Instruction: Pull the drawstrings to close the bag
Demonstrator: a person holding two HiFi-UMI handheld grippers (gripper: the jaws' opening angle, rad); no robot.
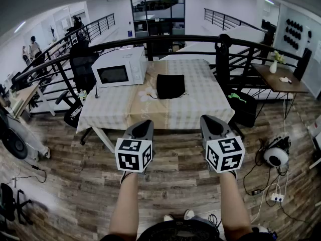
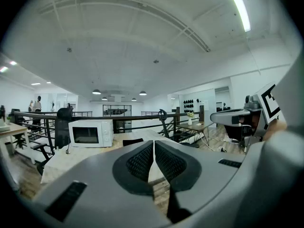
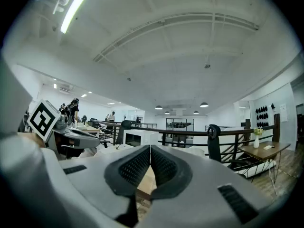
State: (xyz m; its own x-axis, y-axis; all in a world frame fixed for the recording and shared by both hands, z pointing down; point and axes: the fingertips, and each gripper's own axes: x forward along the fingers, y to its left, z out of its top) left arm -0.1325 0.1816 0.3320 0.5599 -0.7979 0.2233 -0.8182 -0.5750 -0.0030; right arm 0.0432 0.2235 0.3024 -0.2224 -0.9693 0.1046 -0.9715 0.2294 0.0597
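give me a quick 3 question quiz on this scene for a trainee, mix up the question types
1. True or false: in the head view, the black bag lies on the table, to the right of the microwave.
2. The left gripper is: A) open over the bag; B) shut and empty, apart from the bag; C) shut on the bag.
3. Fill in: the right gripper holds ____.
Key: 1 true; 2 B; 3 nothing.
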